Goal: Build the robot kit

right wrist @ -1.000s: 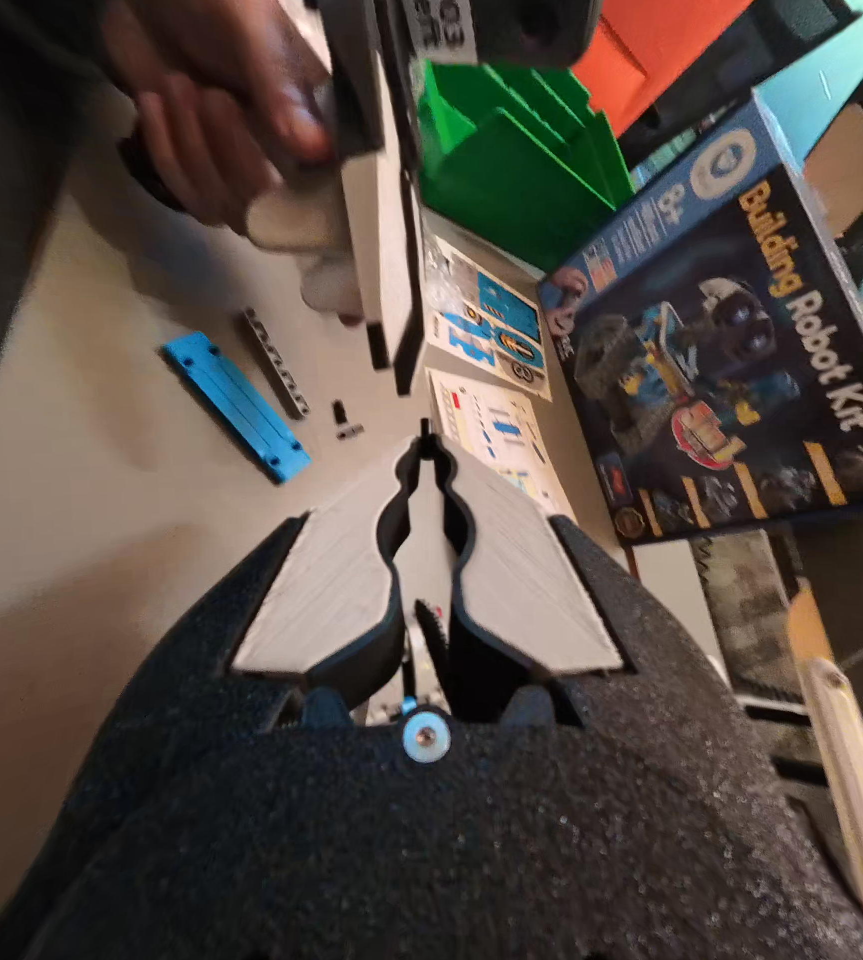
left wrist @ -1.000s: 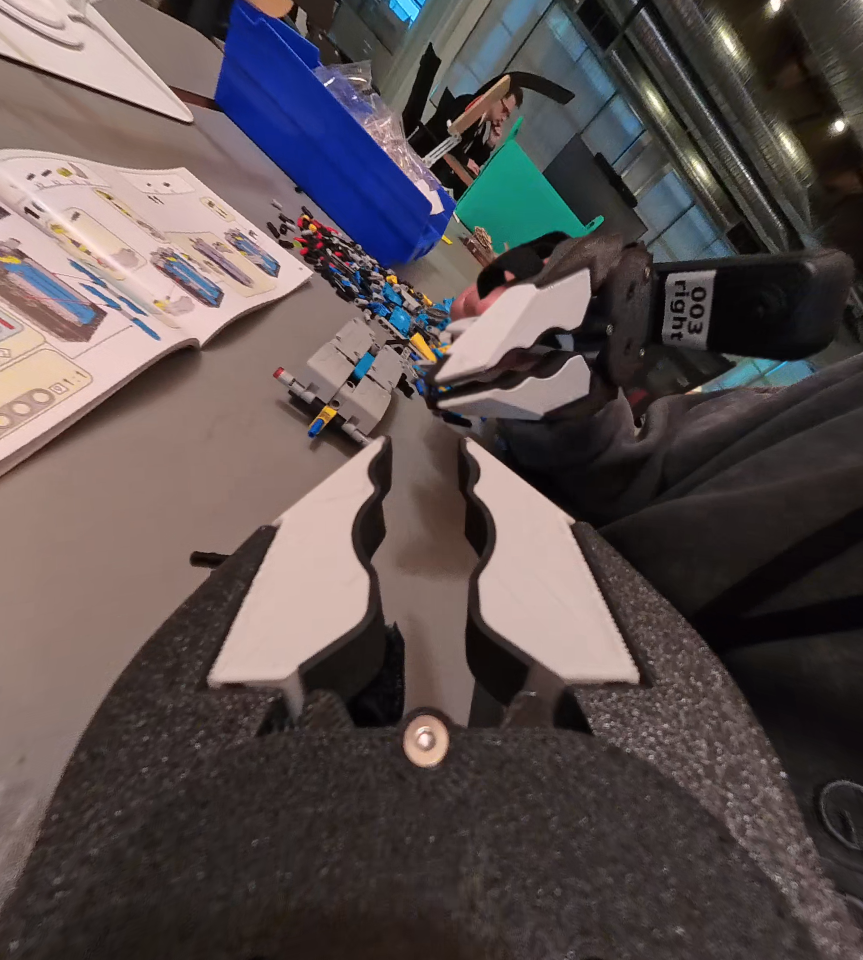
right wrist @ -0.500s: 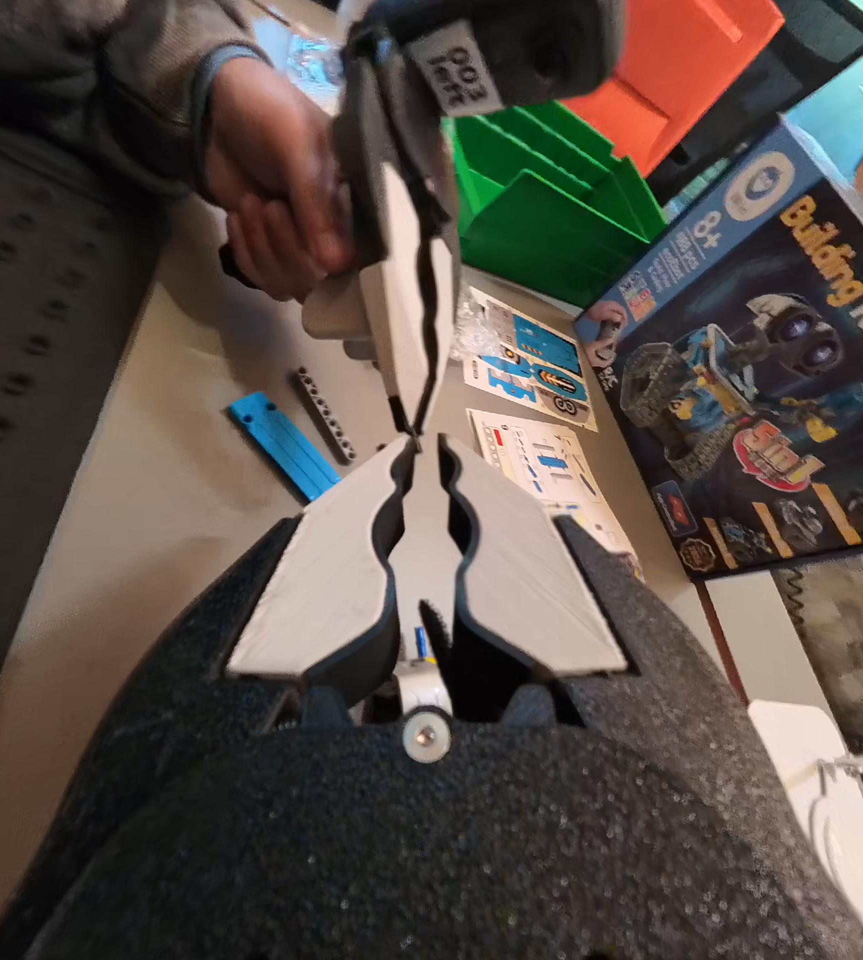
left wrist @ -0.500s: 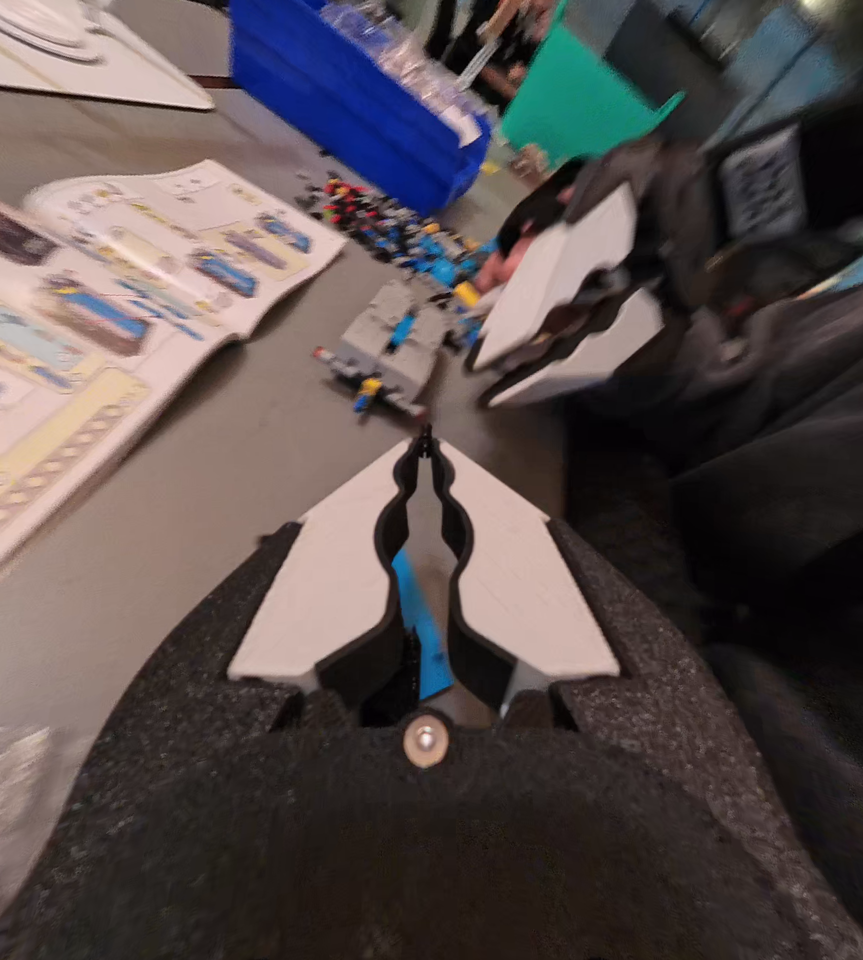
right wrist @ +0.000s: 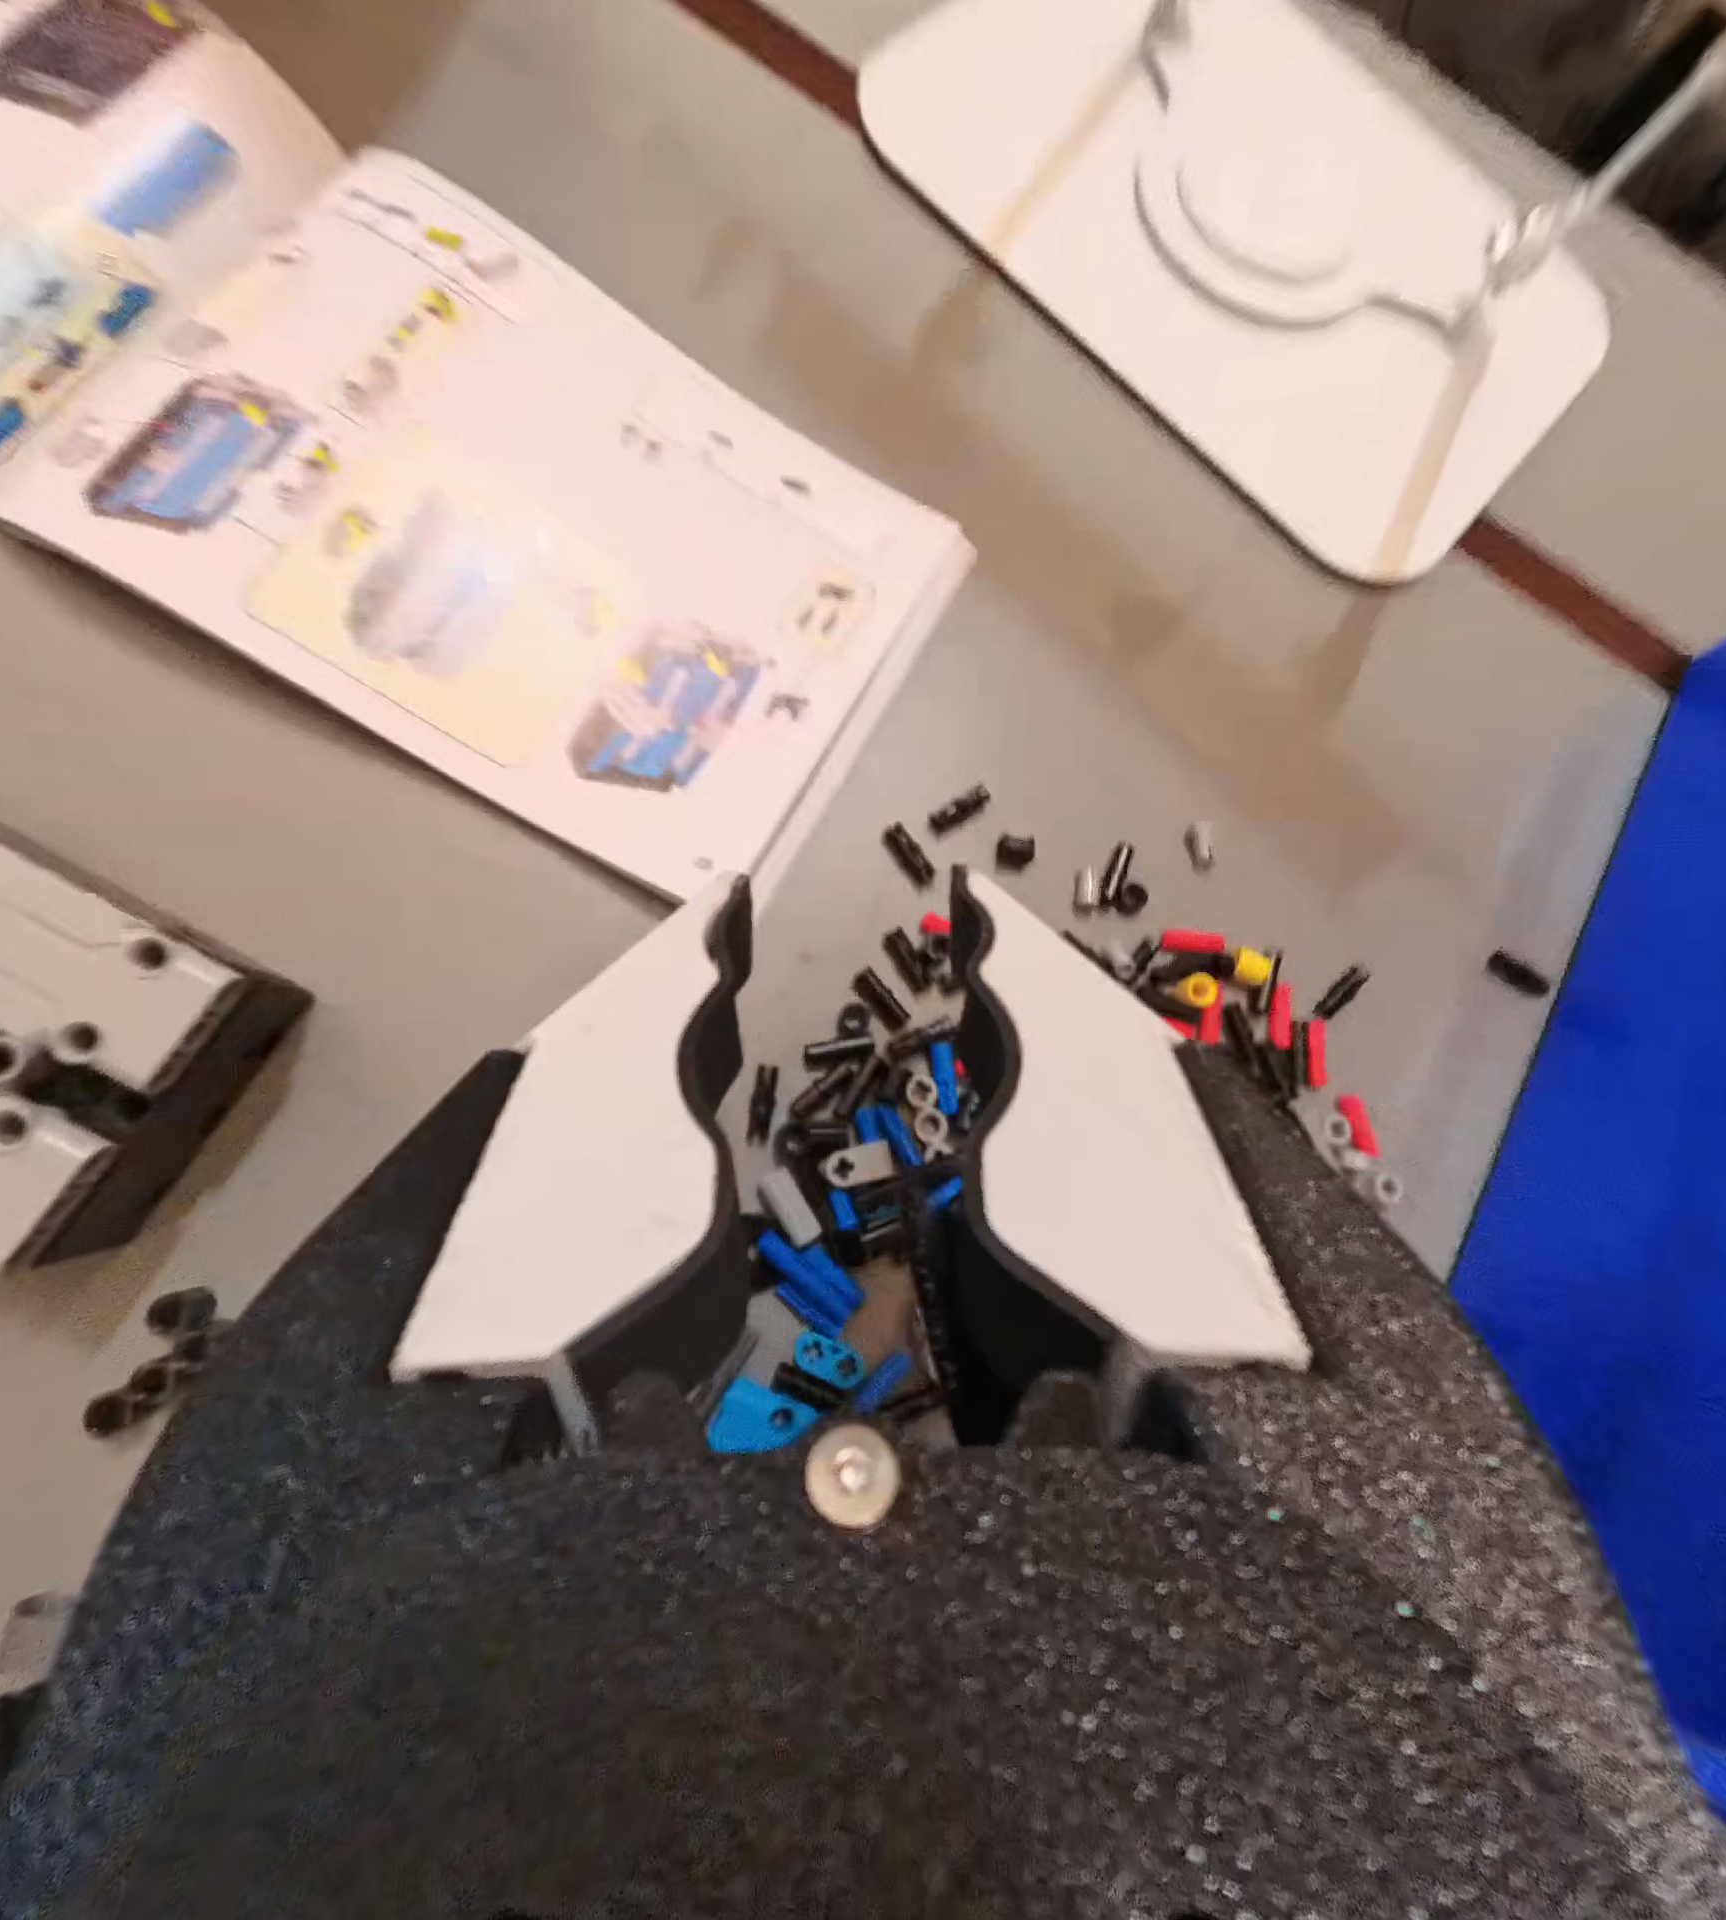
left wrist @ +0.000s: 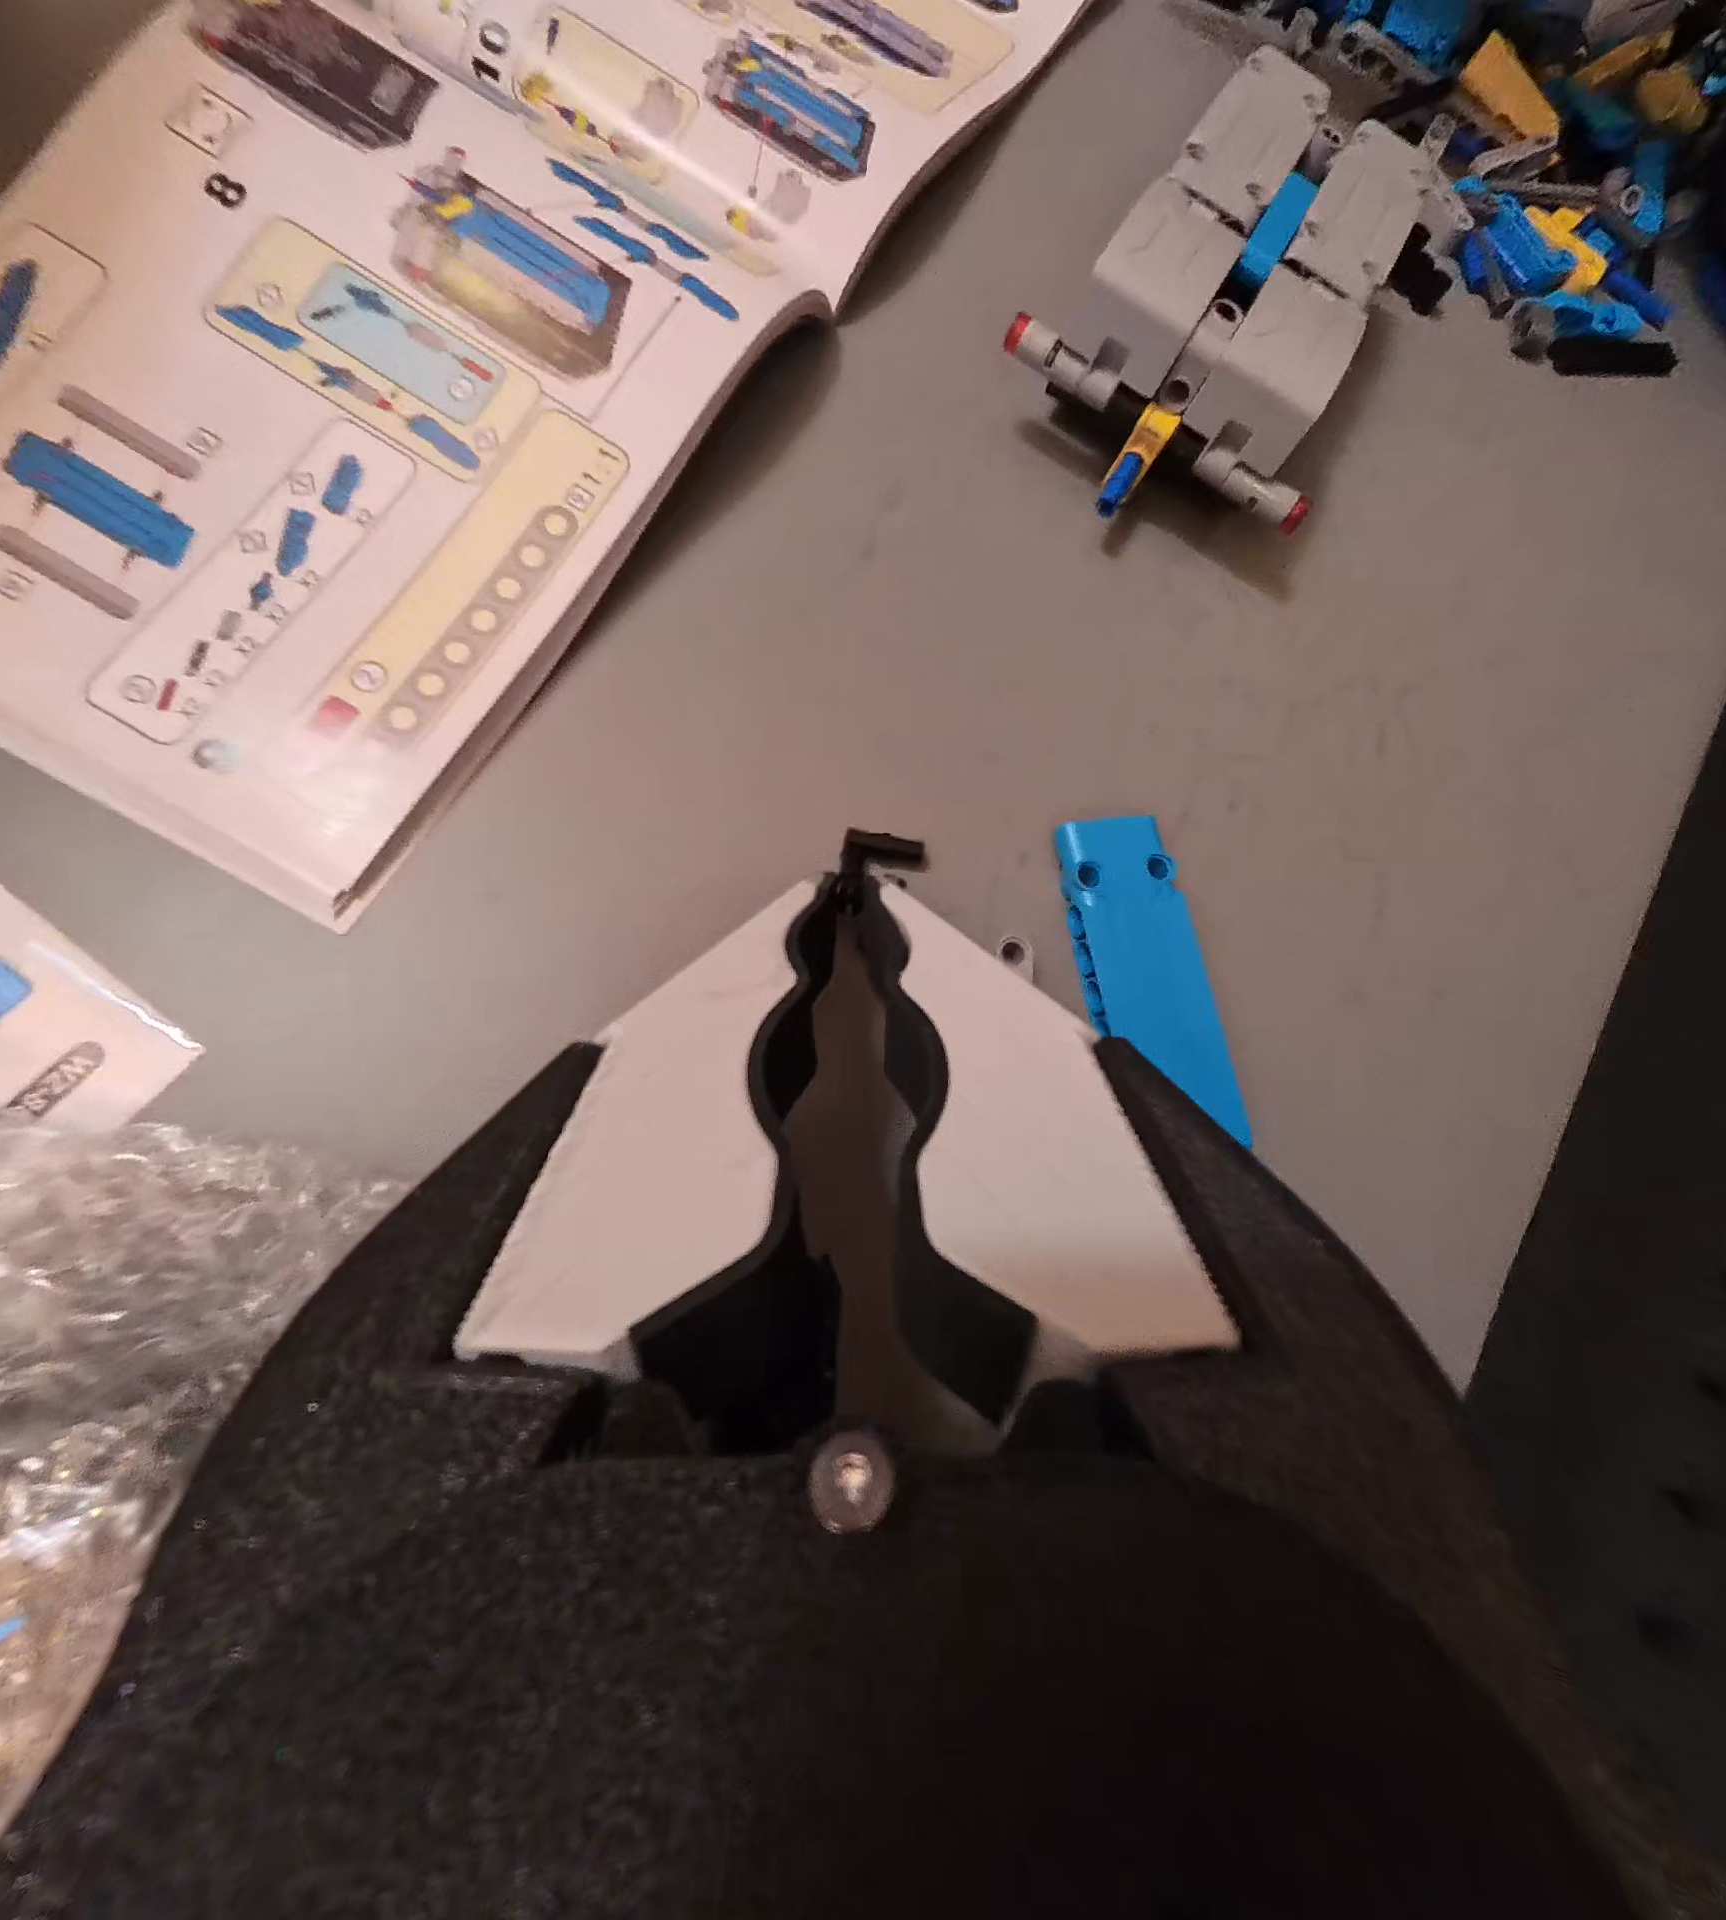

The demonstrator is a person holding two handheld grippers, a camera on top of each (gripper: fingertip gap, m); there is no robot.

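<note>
In the left wrist view my left gripper point(left wrist: 851, 894) is shut on a small black pin point(left wrist: 880, 850) that sticks out past its fingertips. It hangs low over the grey table point(left wrist: 942, 675), just left of a blue beam point(left wrist: 1139, 977) and a small grey piece point(left wrist: 1015, 950). In the right wrist view my right gripper point(right wrist: 848, 894) is open and empty. It hovers over a pile of small black, blue and red pins point(right wrist: 890, 1081); none of them is pressed between the pads.
An open instruction booklet point(left wrist: 423, 364) lies at the left and also shows in the right wrist view point(right wrist: 526, 540). A grey motor assembly point(left wrist: 1223, 301) and loose parts point(left wrist: 1565, 208) lie beyond. A plastic bag point(left wrist: 59, 1351), a blue bin point(right wrist: 1690, 1039) and a white stand base point(right wrist: 1254, 260) are nearby. The gap from one gripper's tips to the other's is roughly 35 centimetres.
The right gripper held the black pin and the left closed on it. The right then opened and swung over to the parts pile. The left moved down beside the blue beam.
</note>
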